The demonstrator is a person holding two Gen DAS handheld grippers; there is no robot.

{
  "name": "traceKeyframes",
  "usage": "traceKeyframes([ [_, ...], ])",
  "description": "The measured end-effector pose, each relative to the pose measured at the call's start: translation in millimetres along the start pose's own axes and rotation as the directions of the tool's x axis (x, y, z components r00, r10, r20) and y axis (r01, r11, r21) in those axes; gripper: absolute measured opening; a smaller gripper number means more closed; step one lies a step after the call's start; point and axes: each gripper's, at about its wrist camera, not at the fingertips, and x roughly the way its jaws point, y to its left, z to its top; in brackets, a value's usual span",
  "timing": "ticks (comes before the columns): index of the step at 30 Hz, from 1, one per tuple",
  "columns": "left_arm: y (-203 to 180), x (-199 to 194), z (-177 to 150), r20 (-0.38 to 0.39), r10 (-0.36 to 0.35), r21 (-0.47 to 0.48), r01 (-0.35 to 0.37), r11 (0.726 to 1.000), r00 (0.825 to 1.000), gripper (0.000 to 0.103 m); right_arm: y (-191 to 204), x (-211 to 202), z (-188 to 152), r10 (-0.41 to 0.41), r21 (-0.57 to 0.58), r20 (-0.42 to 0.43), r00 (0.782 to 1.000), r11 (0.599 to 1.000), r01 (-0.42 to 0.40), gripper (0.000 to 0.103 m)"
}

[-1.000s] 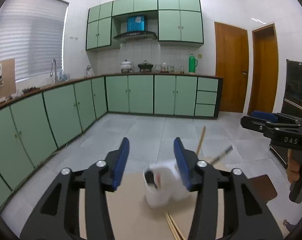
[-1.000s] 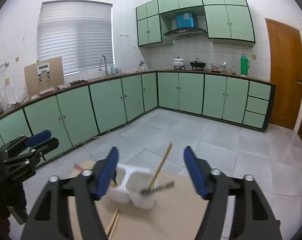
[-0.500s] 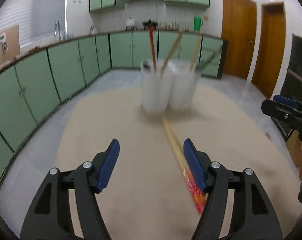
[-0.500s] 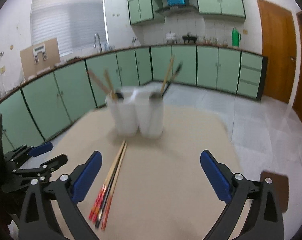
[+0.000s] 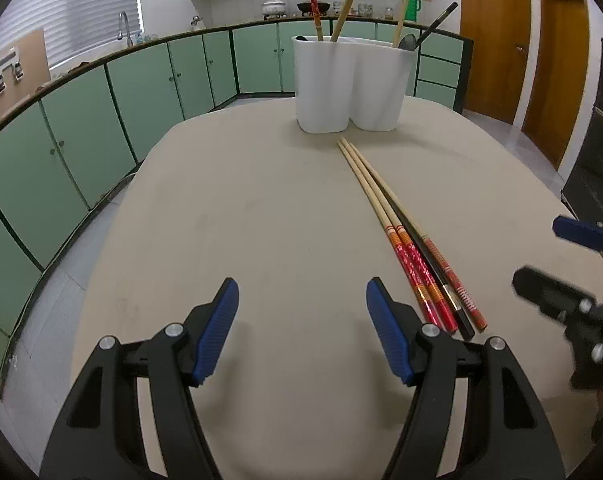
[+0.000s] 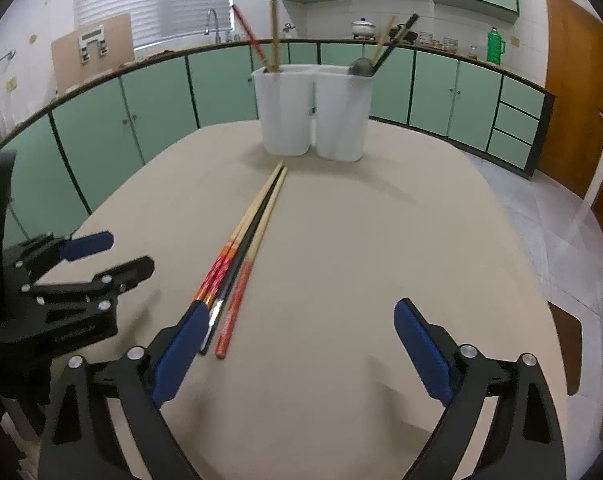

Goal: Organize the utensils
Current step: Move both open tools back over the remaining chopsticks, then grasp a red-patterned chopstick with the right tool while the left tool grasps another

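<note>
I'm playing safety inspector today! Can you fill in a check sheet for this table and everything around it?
Surface: round beige table, bare in the middle.
Job's things: white two-part plastic utensil holder with chopsticks and a dark ladle inside; loose bundle of red-ended and black chopsticks lying flat in front of it.
Clutter: nothing seen.
Grippers: left tongs open, empty; right tongs open, empty.
Cables: nothing seen.
Surroundings: green kitchen cabinets, wooden door.
</note>
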Motion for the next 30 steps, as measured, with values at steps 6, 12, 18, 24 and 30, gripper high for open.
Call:
traceKeyframes([
  [6,-5,-1,-4,-0.017,0.002,0.004,-0.002,1.000,1.000,0.065,19,8,-7,0.007,-0.038,-0.042,0.999,0.999,-0.009,0.073],
  [12,-4,-2,-5,-0.021,-0.002,-0.007,0.002,1.000,1.000,0.065,30,16,-9,0.030,-0.057,-0.089,0.996,0.998,-0.035,0.055],
  [18,-5,0,-5,-0.028,-0.006,-0.014,0.006,1.000,1.000,0.065,33,25,-11,0.045,-0.061,-0.128,0.991,0.997,-0.053,0.024],
  [24,-12,-2,-6,-0.026,-0.033,0.005,0.033,0.999,0.999,0.065,23,23,-12,0.051,-0.025,-0.127,0.991,0.998,-0.054,0.017],
  [30,-21,-2,-8,-0.038,-0.097,0.000,0.097,0.995,0.995,0.065,25,28,-10,0.077,-0.035,-0.134,0.988,0.996,-0.082,0.012],
])
